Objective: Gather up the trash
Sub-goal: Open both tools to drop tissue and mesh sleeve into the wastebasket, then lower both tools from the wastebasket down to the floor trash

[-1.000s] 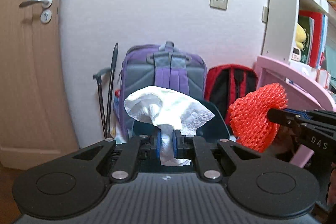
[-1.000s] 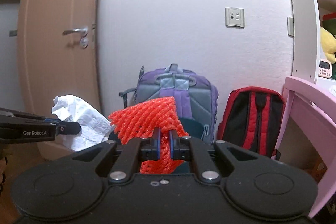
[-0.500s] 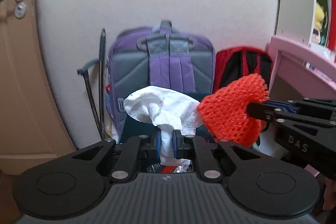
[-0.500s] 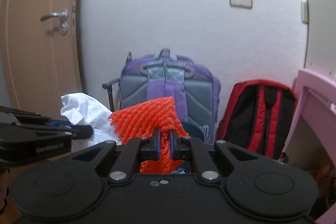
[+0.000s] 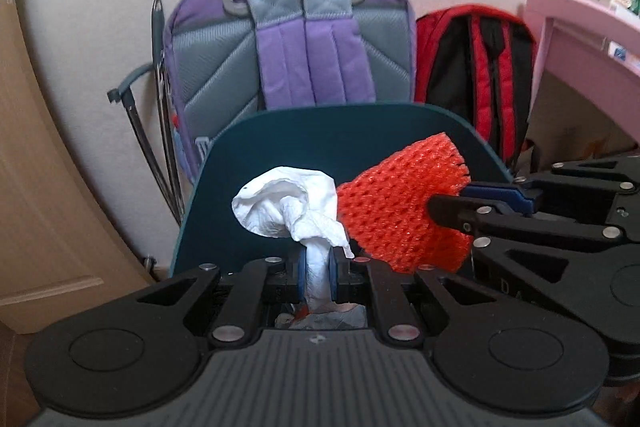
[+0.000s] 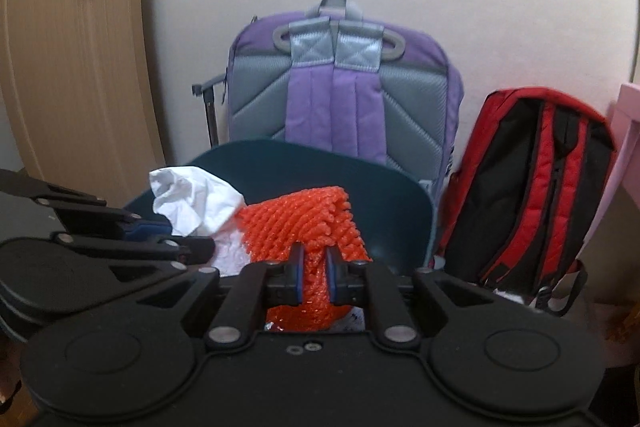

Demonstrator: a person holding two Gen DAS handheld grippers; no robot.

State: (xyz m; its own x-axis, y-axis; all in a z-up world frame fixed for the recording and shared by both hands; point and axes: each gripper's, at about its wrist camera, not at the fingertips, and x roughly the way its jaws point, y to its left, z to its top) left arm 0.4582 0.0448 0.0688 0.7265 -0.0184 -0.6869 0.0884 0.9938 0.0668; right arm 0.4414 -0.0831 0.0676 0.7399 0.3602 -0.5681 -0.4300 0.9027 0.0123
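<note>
My left gripper (image 5: 318,267) is shut on a crumpled white tissue (image 5: 288,211), which stands up from between the pads. My right gripper (image 6: 314,263) holds a red foam fruit net (image 6: 304,223); its jaws are opening, with the net still filling the gap between the pads. The two grippers are side by side, tissue (image 6: 192,195) and net (image 5: 400,219) touching. Both hang in front of a raised dark teal bin lid (image 5: 280,147). Mixed rubbish (image 5: 320,319) shows below, through the gap under the left fingers. The left gripper (image 6: 188,239) enters the right wrist view from the left.
A purple and grey backpack (image 6: 340,99) leans on the wall behind the lid, with a red and black backpack (image 6: 528,179) to its right. Pink furniture (image 5: 580,39) is at the far right. A wooden door (image 6: 72,47) is left, and folded metal rods (image 5: 160,107) lean beside the purple backpack.
Both grippers have moved forward and down together, so the backpacks loom larger and the teal lid now sits right behind the tissue and net. The right jaws stand slightly wider.
</note>
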